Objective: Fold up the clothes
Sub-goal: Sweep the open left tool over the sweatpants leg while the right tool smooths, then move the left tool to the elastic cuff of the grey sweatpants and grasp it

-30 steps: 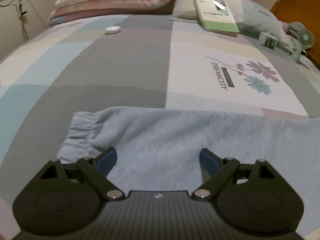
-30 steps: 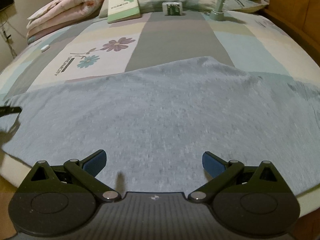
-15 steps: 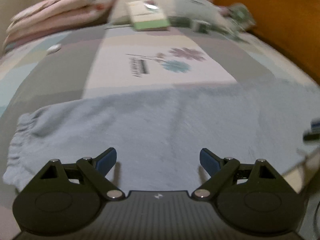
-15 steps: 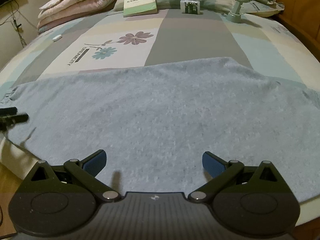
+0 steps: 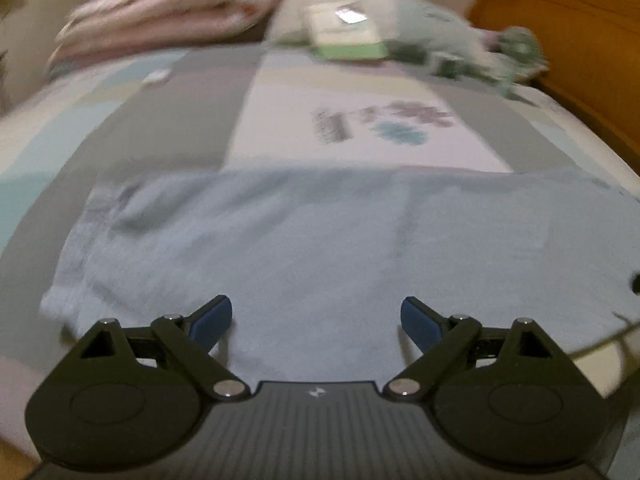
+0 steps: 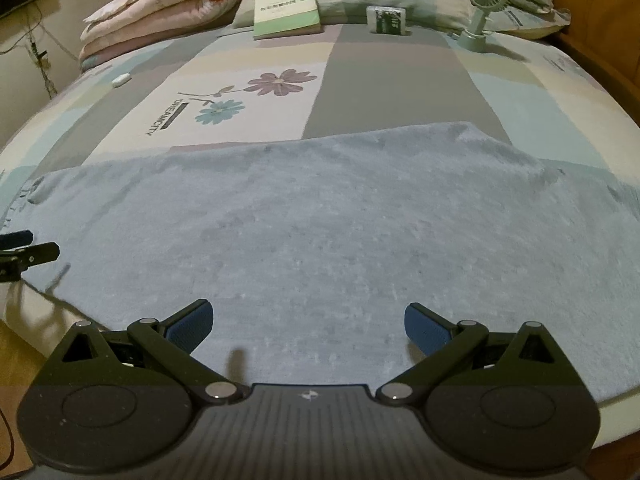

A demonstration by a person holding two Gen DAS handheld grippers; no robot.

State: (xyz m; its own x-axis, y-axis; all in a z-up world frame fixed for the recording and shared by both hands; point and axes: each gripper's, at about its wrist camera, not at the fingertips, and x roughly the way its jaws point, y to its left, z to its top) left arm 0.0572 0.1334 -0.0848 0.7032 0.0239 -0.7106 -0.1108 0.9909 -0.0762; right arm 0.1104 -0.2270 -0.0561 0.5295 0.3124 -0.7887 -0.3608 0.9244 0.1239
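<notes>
Right wrist view: a pale blue fleece garment (image 6: 320,232) lies spread flat across the near side of the bed (image 6: 380,84).

Its nap looks soft and slightly mottled, mostly smooth, with small wrinkles at the far right edge and a gathered, elasticated end at the left (image 5: 92,240), seen blurred in the left wrist view. The near hem runs along the bed's edge. The right gripper (image 6: 308,322) hovers over that hem with jaws spread wide, holding nothing; the left gripper (image 5: 316,316) is likewise wide open and empty above the garment's left portion. Beyond, on the patchwork sheet, sit a book (image 6: 286,4), a small fan (image 6: 482,0) and a folded pink quilt (image 6: 160,8).
</notes>
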